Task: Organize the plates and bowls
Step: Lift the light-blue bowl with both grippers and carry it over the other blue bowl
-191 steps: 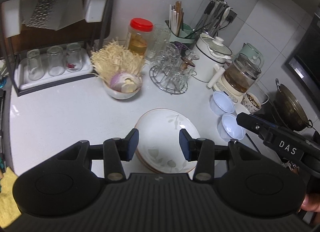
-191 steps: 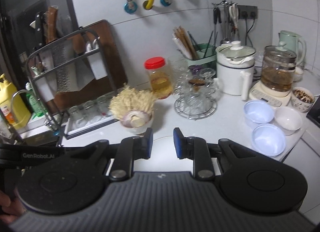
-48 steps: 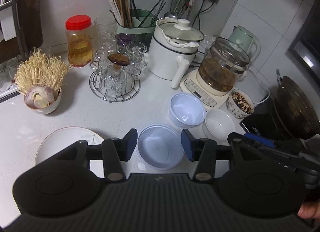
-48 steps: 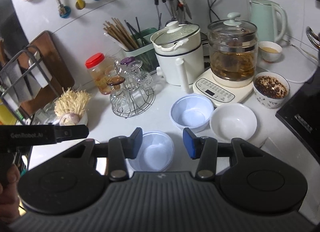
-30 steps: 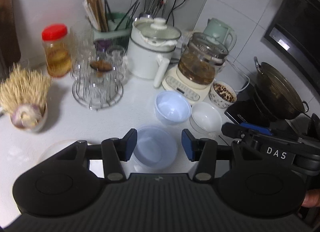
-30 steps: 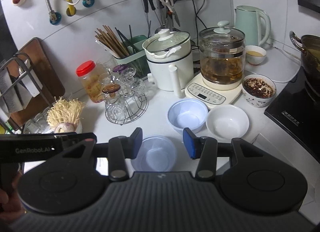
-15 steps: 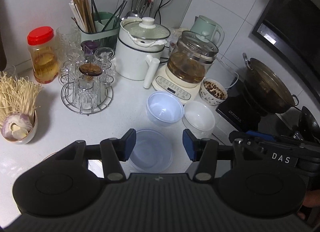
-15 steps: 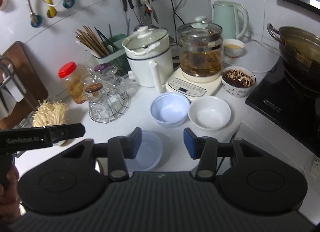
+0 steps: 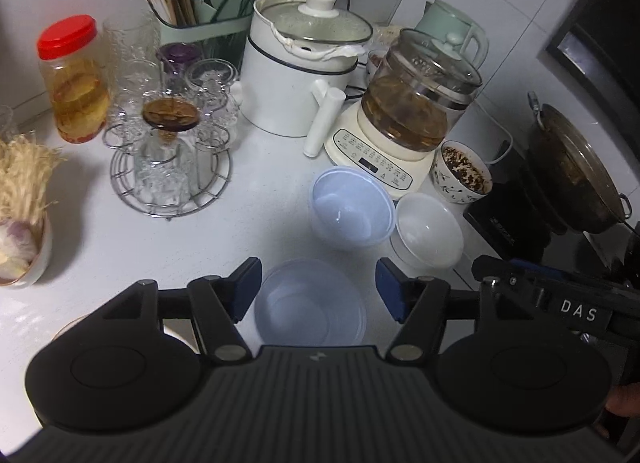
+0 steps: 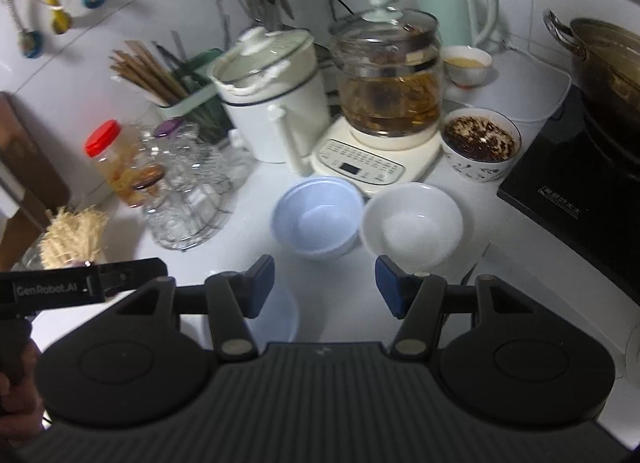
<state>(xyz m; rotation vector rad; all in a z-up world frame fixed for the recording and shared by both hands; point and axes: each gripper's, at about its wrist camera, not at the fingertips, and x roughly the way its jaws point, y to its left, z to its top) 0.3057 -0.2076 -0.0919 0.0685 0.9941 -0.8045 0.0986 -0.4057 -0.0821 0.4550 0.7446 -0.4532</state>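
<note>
Both views have swung right, off the plate and onto the bowls. Left tongs [image 9: 318, 289] hang spread over the near blue bowl [image 9: 310, 309] — empty. Right tongs [image 10: 325, 283] spread, nearing the white bowl [image 10: 412, 227] beside the far blue bowl [image 10: 318, 219]. Stacking looks next.

Both grippers swung from the plate toward 3 o'clock. The left gripper [image 9: 318, 289] came over the near blue bowl [image 9: 310, 313]; the right gripper [image 10: 324, 283], jaws widened, closed on the white bowl [image 10: 412, 227].
</note>
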